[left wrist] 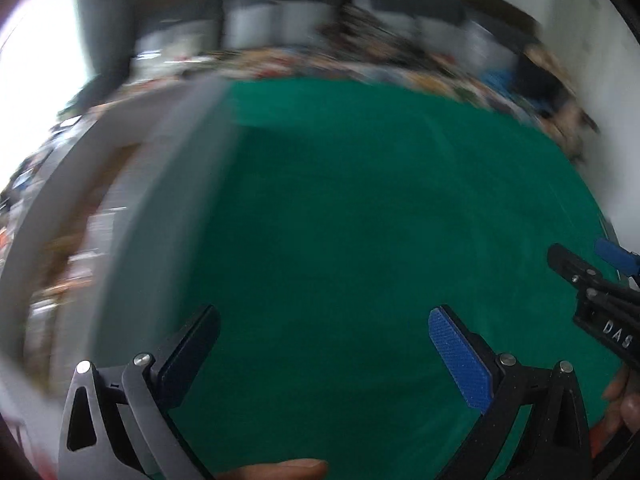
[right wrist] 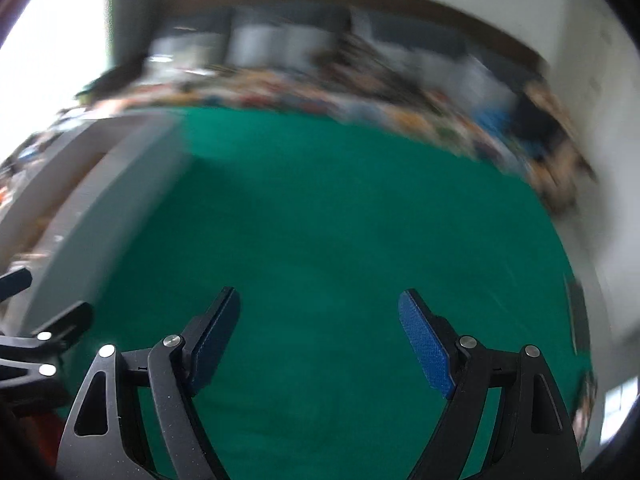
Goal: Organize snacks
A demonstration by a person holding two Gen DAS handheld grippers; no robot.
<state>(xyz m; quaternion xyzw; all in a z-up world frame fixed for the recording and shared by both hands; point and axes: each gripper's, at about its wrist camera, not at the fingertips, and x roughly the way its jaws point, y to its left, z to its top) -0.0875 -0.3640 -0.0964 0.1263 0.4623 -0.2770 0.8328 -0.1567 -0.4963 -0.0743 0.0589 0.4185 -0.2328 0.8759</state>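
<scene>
Left wrist view shows my left gripper [left wrist: 324, 344] spread wide with nothing between its blue pads, over the bare green cloth [left wrist: 360, 220] of the table. My right gripper [right wrist: 319, 328] is released too, empty over the same cloth. A grey box [left wrist: 160, 220] stands along the cloth's left edge. Colourful snacks [right wrist: 280, 100] blur along the far edge; I can't tell them apart.

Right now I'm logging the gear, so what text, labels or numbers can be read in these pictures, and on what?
"DAS" in white letters, on the black body of the right gripper, seen at the edge of the left wrist view.
Clutter beyond the green cloth: any print is too blurred to read.
Nothing else legible.
</scene>
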